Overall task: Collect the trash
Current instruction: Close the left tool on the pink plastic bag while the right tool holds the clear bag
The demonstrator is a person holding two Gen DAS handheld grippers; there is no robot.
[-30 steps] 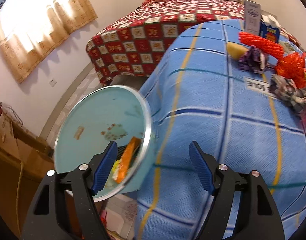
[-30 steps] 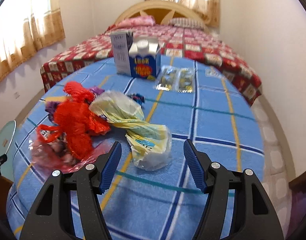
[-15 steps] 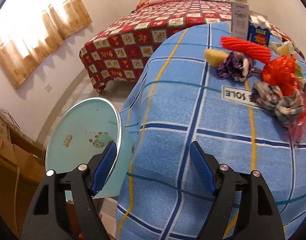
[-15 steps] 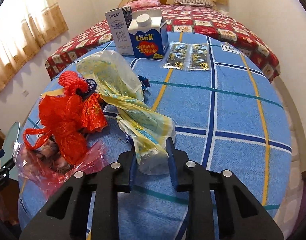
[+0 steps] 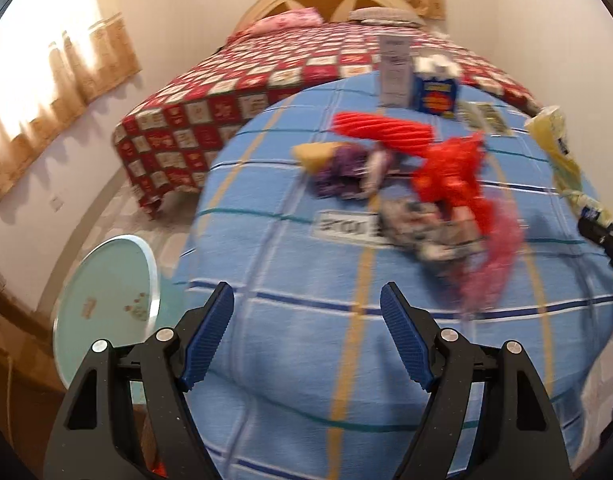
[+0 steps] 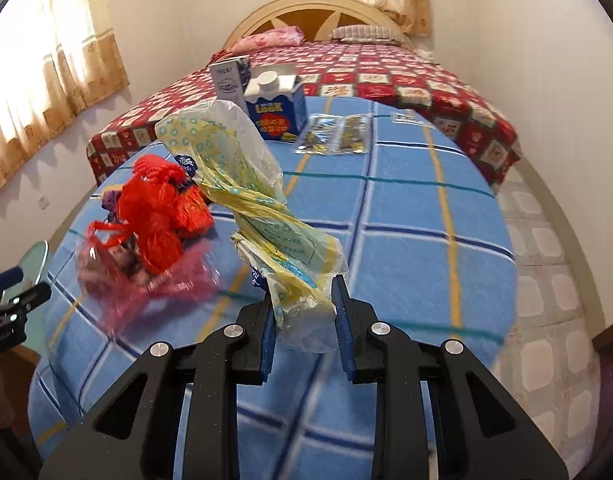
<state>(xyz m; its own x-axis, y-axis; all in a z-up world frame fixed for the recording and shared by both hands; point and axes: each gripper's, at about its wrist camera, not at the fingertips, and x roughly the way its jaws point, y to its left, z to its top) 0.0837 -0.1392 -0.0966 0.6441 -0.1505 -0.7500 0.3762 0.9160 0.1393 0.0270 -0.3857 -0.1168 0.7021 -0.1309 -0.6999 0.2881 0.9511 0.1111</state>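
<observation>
My right gripper (image 6: 304, 312) is shut on the lower end of a crumpled yellow-and-clear plastic bag (image 6: 242, 184), which hangs lifted above the blue checked tablecloth (image 6: 406, 240). That plastic bag (image 5: 558, 152) also shows at the right edge of the left wrist view. My left gripper (image 5: 306, 312) is open with nothing between its fingers, over the near part of the tablecloth (image 5: 286, 248). Ahead of it lies a pile of red net and plastic (image 5: 450, 168), a purple wrapper (image 5: 342, 168) and a pink bag (image 5: 494, 256).
A teal bin (image 5: 106, 304) with a round rim stands on the floor left of the table. A blue carton (image 6: 278, 108), a white box (image 6: 228, 80) and foil packets (image 6: 334, 136) sit at the table's far side. A bed with a red patterned cover (image 6: 386, 76) lies behind.
My right gripper closed on the yellow plastic bag and lifted it off the cloth. My left gripper swung from over the teal bin to over the table, still open.
</observation>
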